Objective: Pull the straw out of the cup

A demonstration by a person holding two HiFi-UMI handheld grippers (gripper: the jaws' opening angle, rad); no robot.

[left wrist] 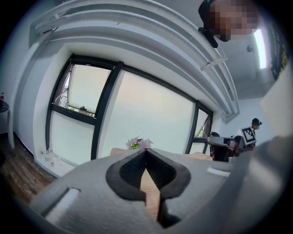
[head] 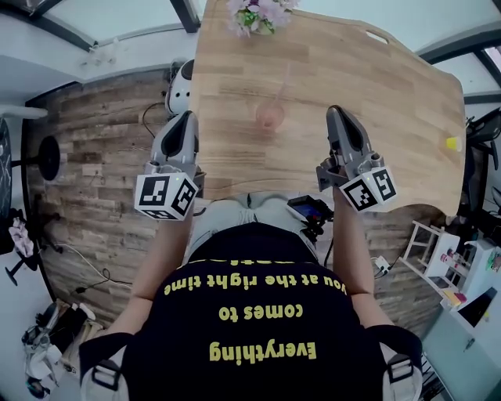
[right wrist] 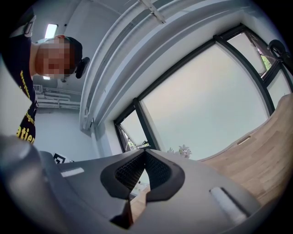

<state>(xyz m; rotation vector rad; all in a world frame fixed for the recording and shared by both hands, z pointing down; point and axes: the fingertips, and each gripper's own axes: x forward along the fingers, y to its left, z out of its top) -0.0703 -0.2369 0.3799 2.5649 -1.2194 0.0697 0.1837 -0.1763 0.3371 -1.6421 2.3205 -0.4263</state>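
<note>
The left hand-held gripper (head: 186,116) and right hand-held gripper (head: 334,110) hung shut and empty beside the clear pinkish plastic cup (head: 269,117) on the pale wooden desk (head: 383,94), its faint thin straw (head: 282,82) likely light, bendable, best pinched gently near its top.

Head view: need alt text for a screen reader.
A clear cup with a straw stands on a wooden table, untouched, the left gripper and right gripper held shut at its near edge. Flowers sit at the far edge.

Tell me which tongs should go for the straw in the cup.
Right, probably. The right tongs sit slightly nearer the cup, and the straw leans toward that side. Both are shut and empty, left tongs too.
</note>
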